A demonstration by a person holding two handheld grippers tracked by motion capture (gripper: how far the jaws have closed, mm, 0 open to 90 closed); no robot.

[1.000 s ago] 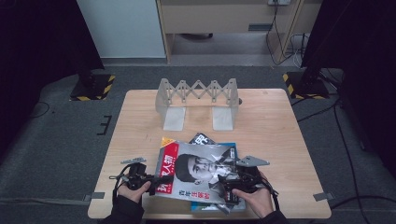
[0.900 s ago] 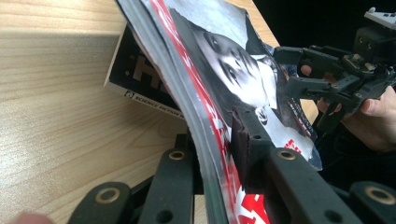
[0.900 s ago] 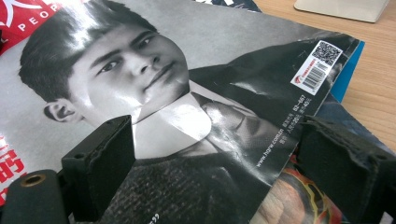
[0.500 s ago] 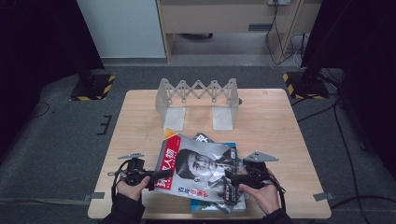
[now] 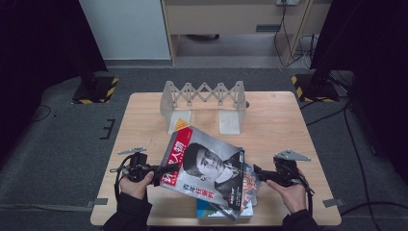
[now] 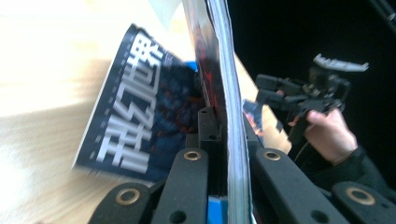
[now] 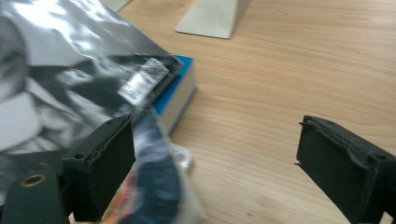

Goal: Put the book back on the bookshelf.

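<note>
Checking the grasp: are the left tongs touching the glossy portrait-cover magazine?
Touching. In the left gripper view, the left tongs are shut on the edge of the glossy portrait-cover magazine, with both black jaws pressed against its pages.

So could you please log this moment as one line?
left gripper: shut on magazine, edge raised | right gripper: open, beside stack | rack: empty

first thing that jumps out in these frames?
The magazine with a face on its cover, tilted up off the stack at the table's near edge, its red spine clamped in the left gripper. The right gripper stands open beside its other edge. Behind, a grey accordion-style rack stands mid-table.
</note>
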